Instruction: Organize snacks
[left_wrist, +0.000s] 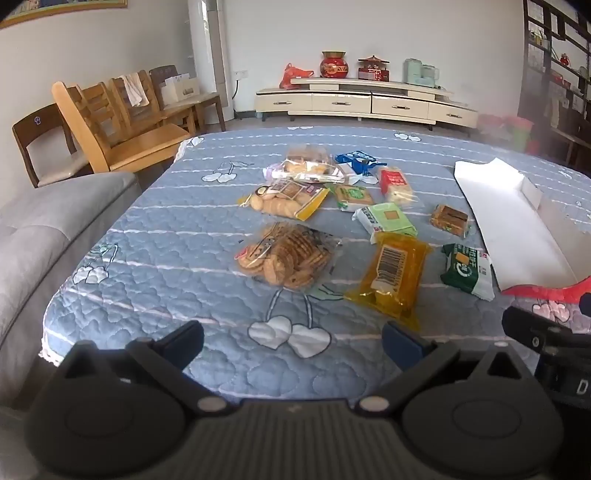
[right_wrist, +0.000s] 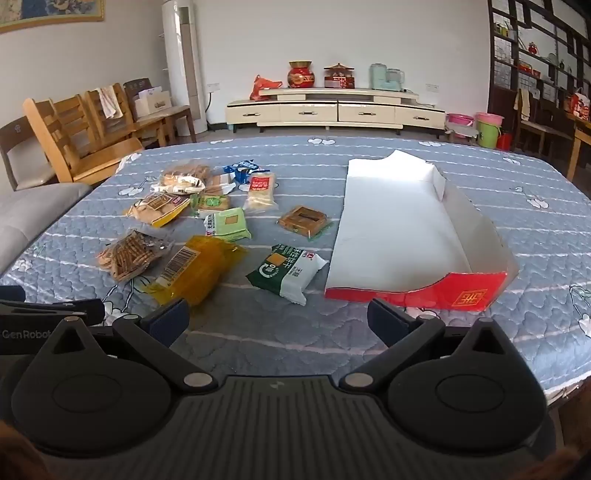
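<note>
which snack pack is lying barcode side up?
The yellow pack, nearest the left tool: a white barcode label faces up. The other packs show printed fronts or bare biscuits.

left gripper (left_wrist: 291, 341) agape, right gripper (right_wrist: 277, 321) agape, empty

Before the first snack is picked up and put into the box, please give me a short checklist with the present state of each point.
1. Left gripper open, nothing between its fingers: ok.
2. Right gripper open, nothing held: ok.
3. Box open on top, inside bare: ok.
4. Green and white packet lies free beside the box, nothing on it: ok.
5. Yellow packet lies apart from the bag of round biscuits: cannot tell.
</note>
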